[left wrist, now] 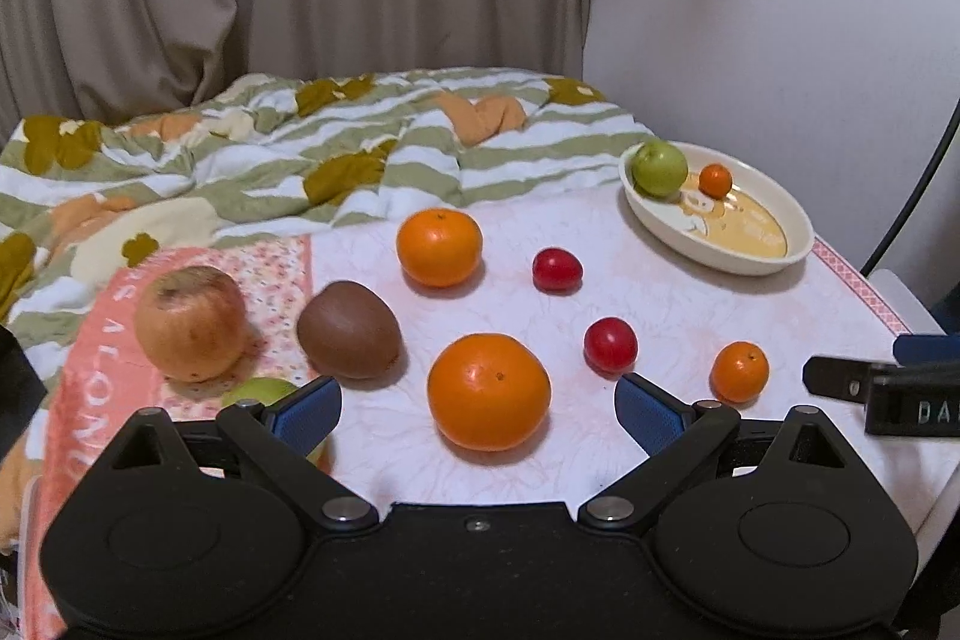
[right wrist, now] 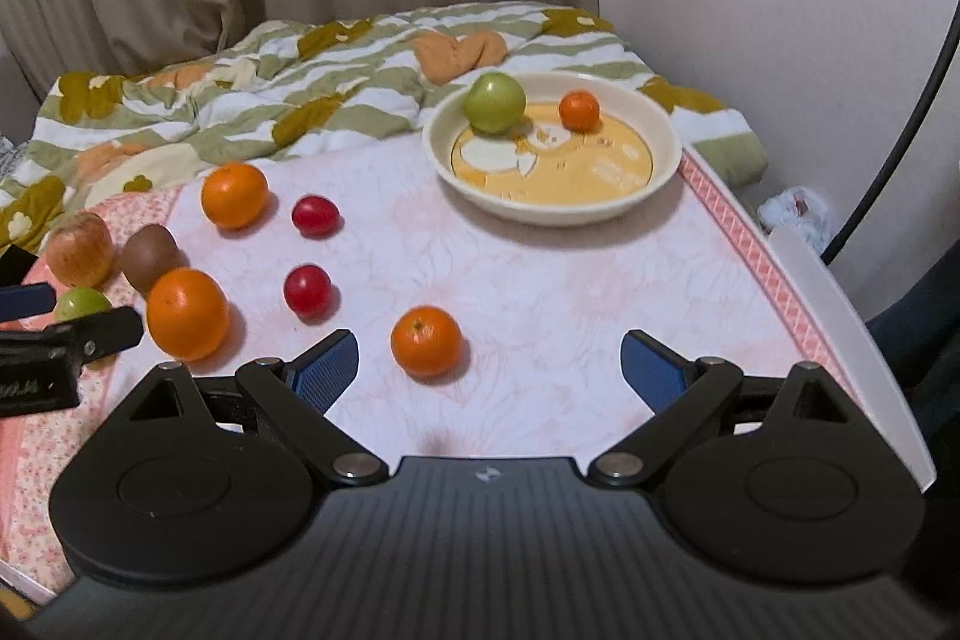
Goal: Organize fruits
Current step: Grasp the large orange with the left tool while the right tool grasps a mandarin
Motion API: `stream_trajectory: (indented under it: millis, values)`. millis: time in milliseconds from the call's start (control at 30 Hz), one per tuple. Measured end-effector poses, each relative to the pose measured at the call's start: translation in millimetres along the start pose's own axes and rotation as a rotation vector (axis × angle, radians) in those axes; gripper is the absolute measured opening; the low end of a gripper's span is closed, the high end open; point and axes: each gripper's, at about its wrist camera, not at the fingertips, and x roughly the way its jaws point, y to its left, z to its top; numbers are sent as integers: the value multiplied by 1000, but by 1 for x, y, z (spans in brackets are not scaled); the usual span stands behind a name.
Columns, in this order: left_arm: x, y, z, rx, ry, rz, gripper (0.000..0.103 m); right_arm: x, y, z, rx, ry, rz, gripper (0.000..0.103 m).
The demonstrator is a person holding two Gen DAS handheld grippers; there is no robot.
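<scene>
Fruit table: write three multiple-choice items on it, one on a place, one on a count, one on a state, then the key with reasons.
1. Where does the green apple sit?
A. In the cream bowl
B. Beside the kiwi
C. Between the tongs

2. How many small red fruits lie on the table?
A. One
B. Two
C. Four

3. How do the right tongs stand?
A. Shut on an orange
B. Shut and empty
C. Open and empty

Key:
1. A, as the apple rests inside the bowl's rim next to a small orange.
2. B, as one red fruit lies farther off and another nearer.
3. C, as the blue pads stand wide apart and the nearest orange lies ahead of them, untouched.
</scene>
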Motion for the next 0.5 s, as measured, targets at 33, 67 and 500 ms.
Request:
stream_trajectory:
  millis: [33, 67, 500]
  values:
    - [4, -1, -1, -1, 6, -2, 98, 3, 1, -2, 1, 5, 2, 103]
    - [9, -2, 0, 0, 10, -1, 98, 6, 2, -3, 1, 9, 4, 103]
    - [51, -11, 2, -19, 77, 29, 83, 40, 6, -3, -31, 56, 28, 103]
